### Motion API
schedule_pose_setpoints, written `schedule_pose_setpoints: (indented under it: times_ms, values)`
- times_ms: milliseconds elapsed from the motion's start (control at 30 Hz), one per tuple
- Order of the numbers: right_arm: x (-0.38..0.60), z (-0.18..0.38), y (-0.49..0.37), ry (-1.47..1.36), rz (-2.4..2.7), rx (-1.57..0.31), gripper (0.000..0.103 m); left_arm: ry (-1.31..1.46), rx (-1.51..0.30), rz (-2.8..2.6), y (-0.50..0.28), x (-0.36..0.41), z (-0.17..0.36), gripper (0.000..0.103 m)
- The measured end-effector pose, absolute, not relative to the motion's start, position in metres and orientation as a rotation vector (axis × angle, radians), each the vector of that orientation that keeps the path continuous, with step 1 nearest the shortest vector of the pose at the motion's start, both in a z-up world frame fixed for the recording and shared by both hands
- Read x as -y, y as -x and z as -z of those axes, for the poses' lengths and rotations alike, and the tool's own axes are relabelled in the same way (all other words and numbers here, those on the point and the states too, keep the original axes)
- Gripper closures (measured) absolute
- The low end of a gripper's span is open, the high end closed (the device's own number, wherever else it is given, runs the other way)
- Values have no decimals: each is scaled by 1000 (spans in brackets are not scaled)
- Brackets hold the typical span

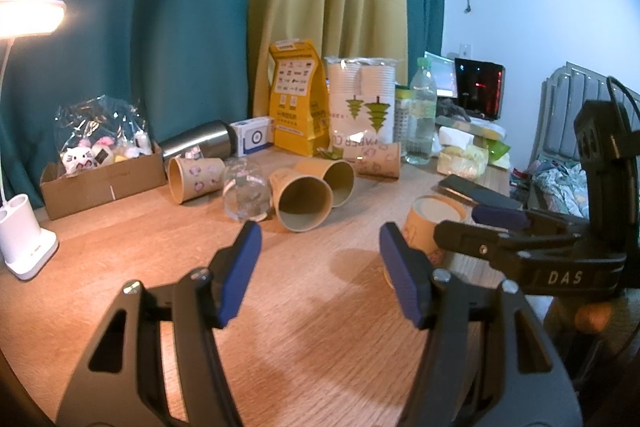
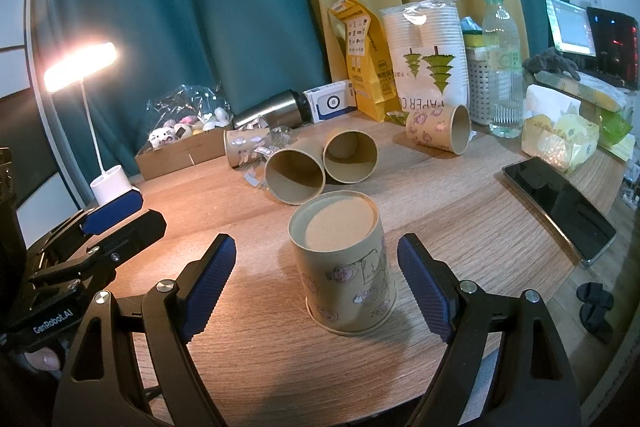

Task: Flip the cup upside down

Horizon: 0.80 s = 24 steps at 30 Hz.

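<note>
A brown paper cup (image 2: 344, 263) with cartoon prints stands upside down on the wooden table (image 2: 460, 211), base up. My right gripper (image 2: 316, 267) is open, its blue pads on either side of the cup and apart from it. In the left wrist view the same cup (image 1: 430, 227) shows at right, partly behind the right gripper's fingers (image 1: 500, 217). My left gripper (image 1: 318, 251) is open and empty above bare table, left of the cup. Several more paper cups lie on their sides further back, the nearest two (image 2: 296, 175) (image 2: 350, 157) with mouths toward me.
A clear glass (image 1: 244, 193) lies among the fallen cups. A phone (image 2: 560, 207) lies at right. A desk lamp base (image 1: 22, 239), a cardboard box of toys (image 1: 100, 171), a steel flask (image 1: 200, 143), a yellow bag (image 1: 298, 103), a sleeve of paper cups (image 1: 362, 103) and a water bottle (image 1: 420, 115) line the back.
</note>
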State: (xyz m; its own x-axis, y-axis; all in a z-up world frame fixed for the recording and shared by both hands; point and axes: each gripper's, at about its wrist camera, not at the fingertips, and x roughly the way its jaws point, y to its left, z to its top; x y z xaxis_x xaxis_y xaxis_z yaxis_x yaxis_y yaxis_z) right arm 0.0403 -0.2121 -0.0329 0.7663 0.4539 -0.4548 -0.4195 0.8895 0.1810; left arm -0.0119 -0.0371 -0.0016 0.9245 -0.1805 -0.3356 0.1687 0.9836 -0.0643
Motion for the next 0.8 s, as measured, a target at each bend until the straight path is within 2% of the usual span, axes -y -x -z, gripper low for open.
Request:
schedule_pose_setpoints:
  times_ms: [733, 800]
  values:
    - [213, 34, -41, -72, -475, -512, 18, 23, -352, 174, 11, 35, 1, 40]
    - [213, 34, -41, -73, -474, -513, 18, 24, -363, 168, 9, 34, 1, 34]
